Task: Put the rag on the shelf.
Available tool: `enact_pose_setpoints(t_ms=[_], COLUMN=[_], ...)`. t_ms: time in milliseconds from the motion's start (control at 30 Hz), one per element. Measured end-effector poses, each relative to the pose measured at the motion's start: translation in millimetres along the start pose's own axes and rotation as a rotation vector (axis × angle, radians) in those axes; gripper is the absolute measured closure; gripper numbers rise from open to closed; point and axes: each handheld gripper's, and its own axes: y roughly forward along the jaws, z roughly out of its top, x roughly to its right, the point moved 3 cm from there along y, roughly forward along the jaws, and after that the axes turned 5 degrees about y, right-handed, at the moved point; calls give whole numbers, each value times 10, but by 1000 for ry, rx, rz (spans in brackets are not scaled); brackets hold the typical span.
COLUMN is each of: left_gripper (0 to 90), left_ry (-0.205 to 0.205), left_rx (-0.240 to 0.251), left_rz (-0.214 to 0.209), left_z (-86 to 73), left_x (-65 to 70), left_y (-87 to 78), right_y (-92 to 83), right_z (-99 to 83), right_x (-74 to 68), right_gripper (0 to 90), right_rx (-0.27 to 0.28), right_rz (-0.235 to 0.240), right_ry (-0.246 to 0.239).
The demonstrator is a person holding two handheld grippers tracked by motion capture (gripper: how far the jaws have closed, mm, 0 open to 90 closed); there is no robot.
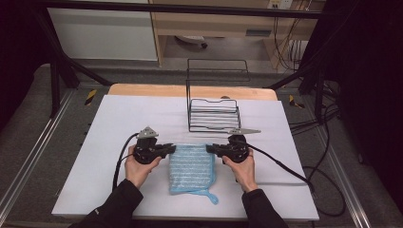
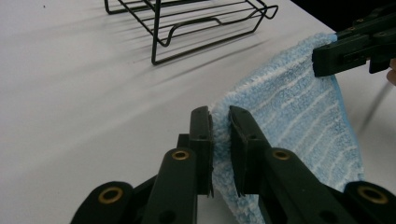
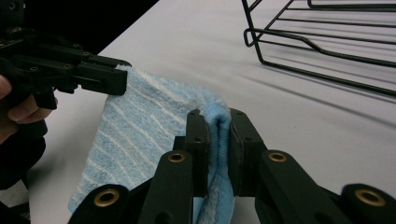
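Left gripper [image 1: 167, 150] clamped on blue towel [image 1: 192, 167] at far left corner; right gripper [image 1: 213, 148] pinching far right corner. Towel's near part resting on white surface [image 1: 104, 142], loop trailing toward near edge. Black wire rack [image 1: 214, 114] just beyond; open room left and right.

No text, label, brand or number can be read anywhere — not on any surface.
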Motion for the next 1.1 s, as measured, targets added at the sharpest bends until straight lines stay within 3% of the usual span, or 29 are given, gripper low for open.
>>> enact_pose_setpoints(t_ms=[167,367,1100], left_gripper=[796,797,797], left_ry=[5,11,83], left_rx=[28,55,182], left_rz=[5,18,49], left_z=[44,92,284], left_x=[53,88,274], left_y=[-49,-118,-358], right_y=[-68,-154,-430], right_z=[34,106,278], right_x=[-31,-130,-359], right_gripper=[805,804,804], right_rx=[18,46,144], right_rz=[2,-5,1], right_ry=[-15,-67,-170])
